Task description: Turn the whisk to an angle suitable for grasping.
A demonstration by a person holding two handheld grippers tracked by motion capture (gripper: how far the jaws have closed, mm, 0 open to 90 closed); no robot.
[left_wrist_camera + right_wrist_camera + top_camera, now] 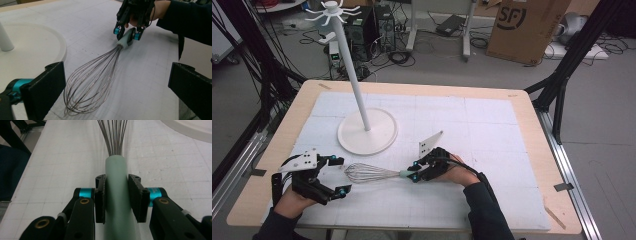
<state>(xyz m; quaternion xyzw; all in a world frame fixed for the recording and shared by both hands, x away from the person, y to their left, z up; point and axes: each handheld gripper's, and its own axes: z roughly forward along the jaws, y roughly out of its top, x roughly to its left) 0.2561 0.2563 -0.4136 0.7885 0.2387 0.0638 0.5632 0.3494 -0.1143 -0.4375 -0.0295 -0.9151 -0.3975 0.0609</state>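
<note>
While right hand-held gripper (116, 200) clamps whisk's (373, 173) smooth green cylindrical handle, left hand-held gripper (338, 175) gapes wide.

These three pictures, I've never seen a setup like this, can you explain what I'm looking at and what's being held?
No robot here: a person holds a two-jaw tool in each hand. The high view looks down on a wooden table covered with a white gridded mat. The other two pictures come from cameras riding on each tool, looking along its black jaws.

On the mat lies a wire balloon whisk with a pale green handle and stands a white pole stand with a round base and hooks on top.

The right hand-held gripper has its jaws against both sides of the whisk's handle, seen close up in the right gripper view. The left hand-held gripper is open, jaws wide apart near the whisk's wire end, holding nothing.
</note>
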